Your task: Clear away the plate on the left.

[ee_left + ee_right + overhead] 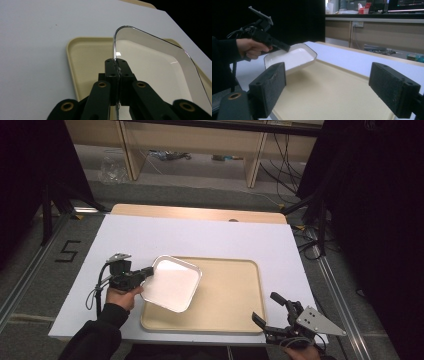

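Clamped on the rim of the dish, my left claw holds it by one corner; in the left gripper view the two jaws are pressed together with the thin metal edge pinched between them. The dish is a shallow, square, white-lined pan with rounded corners. It hangs tilted over the left end of the tray, its gripped corner higher. From the right gripper view it looks lifted clear of the tray floor, with shadow under it, though I cannot tell whether its far low edge touches.

Over at the near right corner of the tray, my right claw waits with its jaws spread wide and nothing between them; it is well apart from the dish. The tray itself lies flat on the white worktop and is bare apart from the dish above it.

As I judge it, the grasp is done and the dish is in the air, so the carrying part is under way. What is left is to bring the dish to rest, level it, and let go. Whether it is going onto the tray or off it, I cannot say from here. My right claw has no part in it yet.
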The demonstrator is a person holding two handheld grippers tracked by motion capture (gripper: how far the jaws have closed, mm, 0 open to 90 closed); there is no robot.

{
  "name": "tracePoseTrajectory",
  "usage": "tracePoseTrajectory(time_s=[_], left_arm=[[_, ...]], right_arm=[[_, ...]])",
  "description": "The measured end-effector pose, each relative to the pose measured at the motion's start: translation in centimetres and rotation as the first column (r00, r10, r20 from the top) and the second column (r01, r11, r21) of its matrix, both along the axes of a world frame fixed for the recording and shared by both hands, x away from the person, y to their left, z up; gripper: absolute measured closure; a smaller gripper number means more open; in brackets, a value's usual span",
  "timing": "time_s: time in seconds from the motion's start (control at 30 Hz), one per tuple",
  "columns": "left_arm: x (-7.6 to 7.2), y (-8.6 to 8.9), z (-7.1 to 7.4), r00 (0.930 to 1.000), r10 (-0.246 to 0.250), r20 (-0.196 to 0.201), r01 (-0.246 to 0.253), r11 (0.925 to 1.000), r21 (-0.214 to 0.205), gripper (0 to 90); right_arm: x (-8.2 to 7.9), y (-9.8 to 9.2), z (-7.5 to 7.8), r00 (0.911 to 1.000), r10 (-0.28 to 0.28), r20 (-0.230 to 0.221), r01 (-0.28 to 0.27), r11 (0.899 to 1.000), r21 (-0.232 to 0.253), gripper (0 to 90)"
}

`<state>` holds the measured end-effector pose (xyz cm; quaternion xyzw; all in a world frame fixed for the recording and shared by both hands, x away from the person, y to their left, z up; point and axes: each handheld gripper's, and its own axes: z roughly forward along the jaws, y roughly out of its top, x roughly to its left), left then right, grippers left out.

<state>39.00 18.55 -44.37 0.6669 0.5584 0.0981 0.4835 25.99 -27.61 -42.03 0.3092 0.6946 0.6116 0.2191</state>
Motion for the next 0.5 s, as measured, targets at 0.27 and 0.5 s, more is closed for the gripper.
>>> tracePoseTrajectory(time_s=[0.27,0.5], left_arm=[[0.3,-1.6,-0.6,0.9993,-0.032,-0.018,0.032,0.9994,0.014,88.4],[0.8,-3.1,-1.0,0.9981,-0.055,-0.03,0.055,0.9983,0.016,88.4]], right_arm=[[0.0,0.0,0.0,1.0,-0.003,-0.003,0.003,1.0,0.0,15.2],[0.0,0.0,0.0,1.0,-0.003,-0.002,0.003,1.0,-0.001,15.2]])
